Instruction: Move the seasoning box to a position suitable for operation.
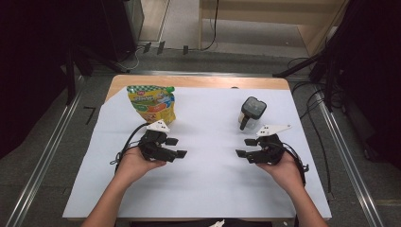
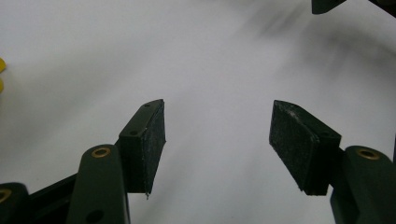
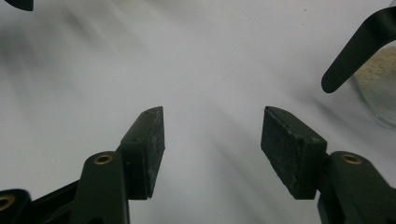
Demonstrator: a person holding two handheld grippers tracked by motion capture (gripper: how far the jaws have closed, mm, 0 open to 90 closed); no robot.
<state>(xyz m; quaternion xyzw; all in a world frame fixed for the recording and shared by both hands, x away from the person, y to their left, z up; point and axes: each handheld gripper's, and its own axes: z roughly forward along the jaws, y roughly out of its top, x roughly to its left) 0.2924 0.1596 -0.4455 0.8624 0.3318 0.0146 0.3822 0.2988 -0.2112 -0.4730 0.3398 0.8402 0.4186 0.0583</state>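
- Standing upright at about 11 o'clock on the white sheet point(image 1: 208, 179): yellow-green snack pouch point(image 1: 152, 104), printed front with green checked top band, just beyond the left gripper point(image 1: 176, 147).
- Standing at about 1 o'clock on the sheet: small clear jar point(image 1: 250, 114) with dark lid and black handle, just beyond the right gripper point(image 1: 244, 147); pale grainy contents visible through the glass in the right gripper view point(image 3: 379, 79).
- Left gripper: jaws wide apart, nothing between the pads point(image 2: 148, 149), only bare sheet beneath; pointing toward 3 o'clock.
- Right gripper: jaws wide apart, empty, pads point(image 3: 289, 151) over bare sheet; pointing toward 9 o'clock, facing the left gripper across the sheet's middle.
- Cut off at the left edge of the left gripper view: a sliver of yellow, the pouch's edge point(image 2: 2, 74).
- Cut off at the right edge of the right gripper view: most of the jar; handle point(image 3: 357, 51) dark and out of focus.
- Too small to read: print on the pouch.
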